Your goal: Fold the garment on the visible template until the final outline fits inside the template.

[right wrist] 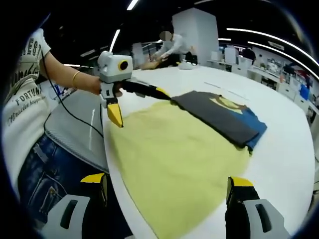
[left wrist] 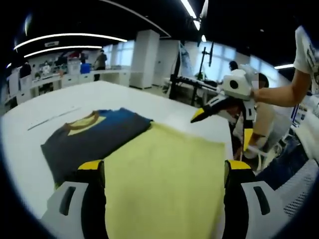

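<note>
A folded T-shirt, dark grey and blue with a yellow collar, lies on the white table. It rests against the far edge of a pale yellow template sheet. My left gripper stands open, its jaws wide apart over the near part of the sheet and holding nothing. The right gripper hovers open above the sheet's far right corner. In the right gripper view the T-shirt lies beyond the sheet. My right gripper is open over the sheet, and the left gripper is open at its far left corner.
The sheet reaches the table's edge, where the person stands in jeans. A thin line marks the table beyond the T-shirt. Desks, a white pillar and people stand in the background.
</note>
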`<state>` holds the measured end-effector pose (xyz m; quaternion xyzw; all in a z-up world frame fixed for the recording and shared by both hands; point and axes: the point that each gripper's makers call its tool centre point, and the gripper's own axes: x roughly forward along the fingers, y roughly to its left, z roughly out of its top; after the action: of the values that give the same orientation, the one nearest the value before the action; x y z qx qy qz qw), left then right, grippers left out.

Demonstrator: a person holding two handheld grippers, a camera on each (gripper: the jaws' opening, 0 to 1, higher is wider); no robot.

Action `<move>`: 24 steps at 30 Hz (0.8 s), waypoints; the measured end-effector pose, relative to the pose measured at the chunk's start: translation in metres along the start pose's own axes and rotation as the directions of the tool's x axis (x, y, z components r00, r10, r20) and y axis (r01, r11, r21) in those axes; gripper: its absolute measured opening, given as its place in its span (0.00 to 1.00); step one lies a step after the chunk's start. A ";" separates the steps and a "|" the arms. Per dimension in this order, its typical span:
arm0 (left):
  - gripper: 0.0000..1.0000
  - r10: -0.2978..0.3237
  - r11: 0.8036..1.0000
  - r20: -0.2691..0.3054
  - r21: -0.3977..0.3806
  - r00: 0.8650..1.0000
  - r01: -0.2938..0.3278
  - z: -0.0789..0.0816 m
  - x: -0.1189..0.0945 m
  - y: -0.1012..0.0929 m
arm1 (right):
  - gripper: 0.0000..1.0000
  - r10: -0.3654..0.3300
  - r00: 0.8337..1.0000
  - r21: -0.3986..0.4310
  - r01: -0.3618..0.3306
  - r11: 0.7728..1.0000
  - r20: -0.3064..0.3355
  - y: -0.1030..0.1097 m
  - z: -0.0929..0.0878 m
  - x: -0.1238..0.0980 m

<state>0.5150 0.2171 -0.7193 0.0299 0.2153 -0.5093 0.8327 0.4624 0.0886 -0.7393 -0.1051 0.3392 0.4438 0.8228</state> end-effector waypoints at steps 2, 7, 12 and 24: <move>0.94 0.007 1.000 -0.003 -0.004 1.000 -0.007 -0.004 -0.006 0.000 | 0.99 0.006 1.000 -0.005 -0.006 1.000 -0.009 0.002 -0.002 0.001; 0.88 0.005 1.000 -0.039 0.012 0.999 -0.005 -0.017 -0.020 -0.006 | 0.98 0.014 0.999 -0.019 -0.015 1.000 -0.037 0.005 -0.009 0.002; 0.80 0.002 1.000 -0.078 0.008 0.997 -0.002 -0.035 -0.032 -0.012 | 0.93 0.000 0.998 -0.032 -0.002 0.999 -0.060 0.003 -0.016 0.000; 0.70 0.008 0.998 -0.212 0.069 0.977 0.007 -0.072 -0.059 -0.028 | 0.76 -0.014 0.991 -0.078 0.004 0.997 -0.130 0.006 -0.039 -0.007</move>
<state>0.4448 0.2724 -0.7568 0.1129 0.2851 -0.5101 0.8036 0.4373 0.0688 -0.7627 -0.1671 0.3742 0.4450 0.7963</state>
